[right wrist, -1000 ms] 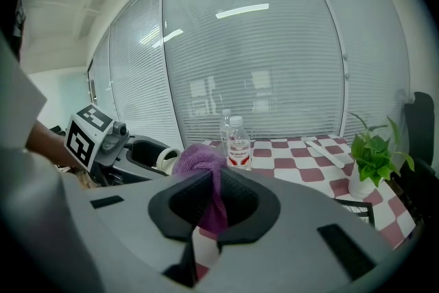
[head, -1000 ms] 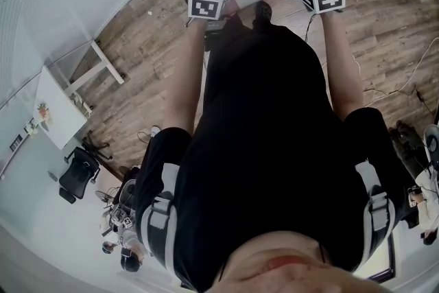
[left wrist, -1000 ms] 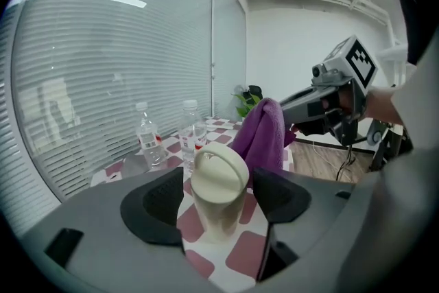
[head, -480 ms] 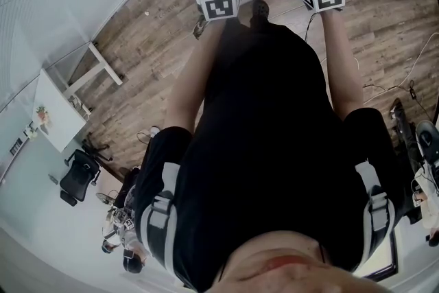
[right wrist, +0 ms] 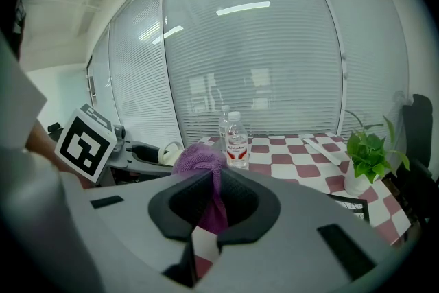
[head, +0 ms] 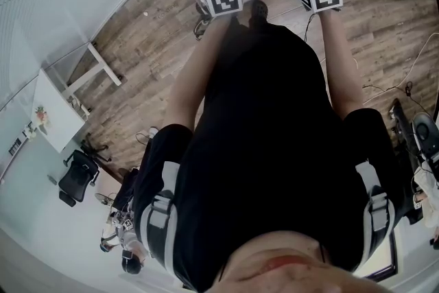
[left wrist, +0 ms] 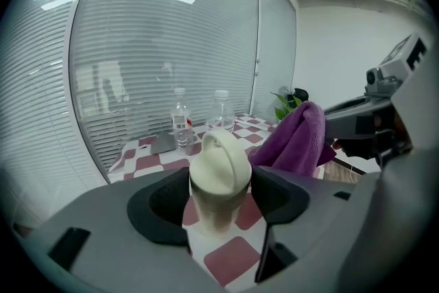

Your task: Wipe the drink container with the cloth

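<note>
With our left gripper (left wrist: 219,183) clamped on the container (left wrist: 218,160) mid-frame and our right gripper (right wrist: 212,201) pinching the cloth (right wrist: 198,158), we should steady the container and press the cloth flat along its side.

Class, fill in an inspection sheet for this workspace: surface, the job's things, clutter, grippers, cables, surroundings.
Surface: table under a red-and-white checked cover.
Job's things: cream drink container, upright, in the left gripper; purple cloth in the right gripper, beside the container's lid.
Clutter: two water bottles and a potted plant on the table.
Grippers: left jaws closed on the container; right jaws pinched on the cloth.
Cables: loose cables on the wood floor.
Surroundings: glass wall with blinds; office chair.
</note>
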Tool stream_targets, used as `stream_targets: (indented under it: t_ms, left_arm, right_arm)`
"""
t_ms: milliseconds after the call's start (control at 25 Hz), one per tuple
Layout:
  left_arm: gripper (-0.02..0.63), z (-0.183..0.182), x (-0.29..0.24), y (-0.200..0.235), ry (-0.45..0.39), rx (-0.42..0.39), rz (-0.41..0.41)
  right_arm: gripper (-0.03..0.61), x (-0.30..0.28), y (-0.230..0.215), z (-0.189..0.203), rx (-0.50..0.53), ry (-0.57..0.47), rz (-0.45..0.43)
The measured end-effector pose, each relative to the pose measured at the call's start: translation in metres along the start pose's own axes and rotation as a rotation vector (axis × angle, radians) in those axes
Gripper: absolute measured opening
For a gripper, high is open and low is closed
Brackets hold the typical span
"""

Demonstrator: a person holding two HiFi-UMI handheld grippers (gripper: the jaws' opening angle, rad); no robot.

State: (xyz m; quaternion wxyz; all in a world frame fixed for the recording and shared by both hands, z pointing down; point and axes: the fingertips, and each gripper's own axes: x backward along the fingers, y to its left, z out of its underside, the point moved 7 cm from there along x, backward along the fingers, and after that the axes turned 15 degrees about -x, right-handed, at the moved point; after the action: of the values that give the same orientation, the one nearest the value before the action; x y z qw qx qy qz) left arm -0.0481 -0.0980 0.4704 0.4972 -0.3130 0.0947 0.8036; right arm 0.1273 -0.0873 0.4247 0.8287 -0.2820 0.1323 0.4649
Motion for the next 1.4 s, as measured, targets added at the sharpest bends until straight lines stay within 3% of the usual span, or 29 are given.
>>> stream_targets:
  t_ms: [280, 720, 1040, 1400]
  left_arm:
    - [0.296, 0.001, -0.002, 0.003, -0.014, -0.023, 0.051]
    - [0.295, 0.015, 0.009, 0.020, -0.089, -0.176, 0.320]
    - [0.293, 0.027, 0.017, 0.038, -0.137, -0.211, 0.459]
    - [0.293, 0.039, 0.021, 0.051, -0.126, -0.239, 0.532]
  right_arm:
    - [0.046, -0.003, -0.003, 0.000, -0.001, 0.002, -0.004]
    - [0.046, -0.018, 0.013, 0.001, -0.001, 0.025, -0.055]
    - [0.046, -0.034, 0.028, 0.003, 0.039, 0.091, -0.123]
    - [0.047, -0.056, 0.060, 0.010, 0.217, 0.161, -0.237]
